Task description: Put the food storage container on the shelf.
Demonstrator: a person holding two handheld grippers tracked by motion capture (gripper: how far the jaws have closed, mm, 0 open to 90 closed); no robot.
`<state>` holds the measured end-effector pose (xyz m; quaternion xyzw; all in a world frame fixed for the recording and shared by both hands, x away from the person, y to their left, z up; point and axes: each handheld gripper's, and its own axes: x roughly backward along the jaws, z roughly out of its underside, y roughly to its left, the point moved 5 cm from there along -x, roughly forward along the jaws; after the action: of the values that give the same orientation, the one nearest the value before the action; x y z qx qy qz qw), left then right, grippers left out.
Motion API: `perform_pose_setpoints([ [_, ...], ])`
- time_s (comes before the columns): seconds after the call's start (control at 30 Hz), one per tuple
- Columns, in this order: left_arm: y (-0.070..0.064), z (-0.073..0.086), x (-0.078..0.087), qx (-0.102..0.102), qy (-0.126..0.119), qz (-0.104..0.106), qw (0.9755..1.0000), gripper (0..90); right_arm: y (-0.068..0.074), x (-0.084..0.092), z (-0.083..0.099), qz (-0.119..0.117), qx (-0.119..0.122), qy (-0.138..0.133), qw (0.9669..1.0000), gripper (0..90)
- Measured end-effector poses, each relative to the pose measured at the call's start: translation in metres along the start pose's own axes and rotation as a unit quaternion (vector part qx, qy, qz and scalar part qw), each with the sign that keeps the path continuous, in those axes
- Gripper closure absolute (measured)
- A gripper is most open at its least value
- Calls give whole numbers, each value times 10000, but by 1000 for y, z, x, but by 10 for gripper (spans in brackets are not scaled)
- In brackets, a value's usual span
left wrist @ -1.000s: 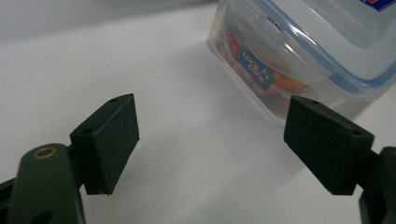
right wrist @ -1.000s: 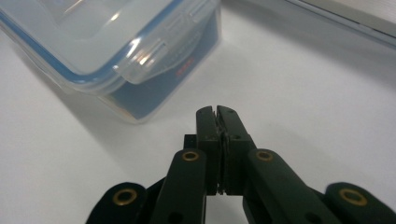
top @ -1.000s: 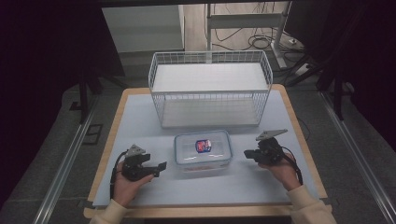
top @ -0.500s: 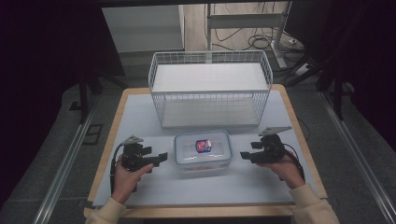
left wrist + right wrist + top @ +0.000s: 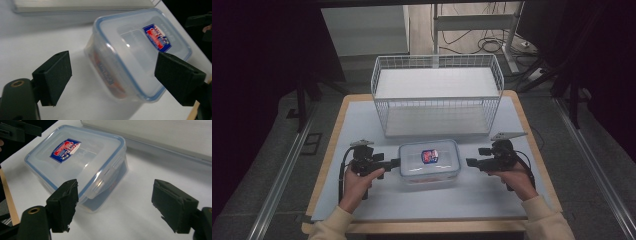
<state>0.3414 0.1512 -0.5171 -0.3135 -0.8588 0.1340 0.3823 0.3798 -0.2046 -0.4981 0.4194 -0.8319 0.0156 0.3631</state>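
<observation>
Pale-blue matting covers the wooden table [image 5: 337, 125]; the clear plastic lidded container with its blue seal [image 5: 429, 162] lies lengthwise between both grippers, near the white wire basket [image 5: 437, 100]. The left gripper [image 5: 395, 162], jaws apart and empty, has moved up to its end; the right gripper [image 5: 469, 162] stands off, jaws just opened wide.

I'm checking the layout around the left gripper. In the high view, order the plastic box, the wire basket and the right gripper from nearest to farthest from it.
1. Plastic box: right beside the left gripper.
2. Right gripper: across the box.
3. Wire basket: behind, at the table's far side.
</observation>
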Motion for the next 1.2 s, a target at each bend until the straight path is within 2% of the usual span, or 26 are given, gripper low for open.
perform_pose_setpoints([
  [0.17, -3, -4, -13, 171, 81, 235, 9995, 134, 3, -2, -2, -23, 63, -32, 10000, 193],
  [0.27, -2, -3, -19, 269, 184, 291, 9990, 126, 3, -5, -2, -34, 33, -51, 10000, 181],
  [0.37, 0, 3, -23, 520, 279, 508, 9970, 123, 4, -7, -2, -56, -36, -49, 10000, 179],
  [0.5, 1, 7, -29, 583, 407, 553, 9959, 122, 6, -8, -2, -77, -25, -53, 10000, 169],
  [0.57, 0, 9, -33, 675, 465, 679, 9943, 123, 6, -8, -3, -72, -29, -54, 10000, 169],
  [0.73, -1, 13, -39, 724, 572, 735, 9930, 142, 4, -9, -3, -117, -151, -40, 9998, 165],
  [0.77, -3, 14, -40, 762, 607, 836, 9917, 148, 3, -11, -3, -166, -230, -38, 9996, 159],
  [0.93, -6, 15, -42, 805, 657, 968, 9899, 188, 4, -15, -3, -299, -370, -11, 9989, 149],
  [0.97, -6, 15, -41, 812, 657, 954, 9899, 186, 4, -19, -3, -374, -452, 29, 9983, 147],
  [1.07, -6, 14, -40, 807, 615, 924, 9905, 224, 5, -23, -3, -425, -505, 66, 9978, 147],
  [1.1, -6, 13, -38, 781, 589, 885, 9913, 238, 5, -27, -4, -473, -607, 87, 9970, 153],
  [1.2, -6, 14, -38, 784, 584, 891, 9912, 240, 4, -32, -6, -556, -708, 132, 9959, 156],
])
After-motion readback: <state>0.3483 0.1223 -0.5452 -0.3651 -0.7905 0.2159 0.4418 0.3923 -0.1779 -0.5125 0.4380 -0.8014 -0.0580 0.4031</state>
